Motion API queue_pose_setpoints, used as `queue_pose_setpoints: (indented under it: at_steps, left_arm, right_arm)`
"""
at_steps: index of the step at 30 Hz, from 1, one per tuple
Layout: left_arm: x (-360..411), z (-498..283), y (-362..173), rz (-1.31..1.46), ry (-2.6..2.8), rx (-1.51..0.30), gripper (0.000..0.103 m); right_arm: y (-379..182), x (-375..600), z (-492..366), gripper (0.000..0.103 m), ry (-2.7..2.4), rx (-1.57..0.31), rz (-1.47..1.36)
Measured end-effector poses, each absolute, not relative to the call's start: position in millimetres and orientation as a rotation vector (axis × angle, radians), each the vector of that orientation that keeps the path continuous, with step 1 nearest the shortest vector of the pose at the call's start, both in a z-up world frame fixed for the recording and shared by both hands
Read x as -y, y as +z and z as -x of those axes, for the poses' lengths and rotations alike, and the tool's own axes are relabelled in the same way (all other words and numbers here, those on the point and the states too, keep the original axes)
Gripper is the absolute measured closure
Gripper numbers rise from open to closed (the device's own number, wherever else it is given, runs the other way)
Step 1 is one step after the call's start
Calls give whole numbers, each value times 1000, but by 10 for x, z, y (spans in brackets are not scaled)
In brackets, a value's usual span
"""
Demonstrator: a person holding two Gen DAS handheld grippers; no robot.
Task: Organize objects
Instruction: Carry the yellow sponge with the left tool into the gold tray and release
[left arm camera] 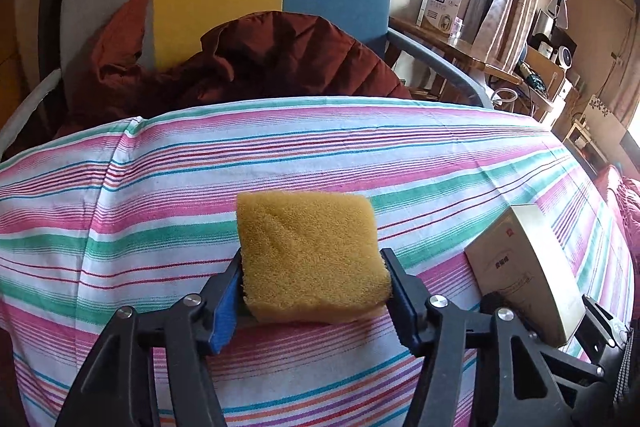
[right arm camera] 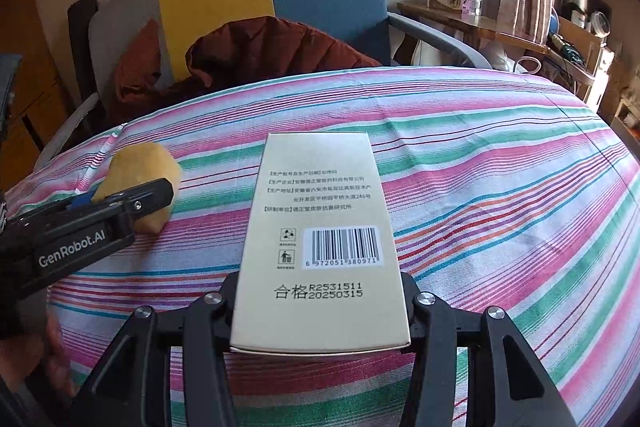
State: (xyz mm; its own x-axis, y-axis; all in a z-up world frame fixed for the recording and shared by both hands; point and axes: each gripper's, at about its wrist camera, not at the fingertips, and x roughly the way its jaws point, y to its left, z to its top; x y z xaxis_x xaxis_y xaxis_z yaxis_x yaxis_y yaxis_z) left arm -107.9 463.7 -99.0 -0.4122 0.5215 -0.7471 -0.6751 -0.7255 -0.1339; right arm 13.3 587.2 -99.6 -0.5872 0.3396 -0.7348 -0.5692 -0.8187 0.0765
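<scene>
The striped cloth (left arm camera: 280, 163) spreads beneath both tongs. The right gripper (right arm camera: 320, 311) is clamped on the pale box (right arm camera: 320, 227), its long axis running straight ahead. Just left, the left gripper (left arm camera: 314, 291) pinches the yellow sponge (left arm camera: 308, 259), half-open.

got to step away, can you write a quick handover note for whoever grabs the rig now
Left gripper: closed on the yellow sponge, just above the striped sheet.
Right gripper: closed on the cream box, held over the sheet.
Sponge sits left of the box, apart from it.
Done: both items picked up.
Left: set each down where it belongs; no target spot is visible.
</scene>
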Motion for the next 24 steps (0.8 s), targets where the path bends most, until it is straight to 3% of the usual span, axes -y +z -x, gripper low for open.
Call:
queue_pose_setpoints:
  at_steps: [19,24]
  left_arm:
    - [-3628,694,-973,1006,2236,-161,40]
    - [-3312,603,-948,1036,2258,-64,40]
  right_arm:
    - [-853,-5589,-120,52,2504,-252,965]
    - [-824,-5397,-99,52,2573,-177,974]
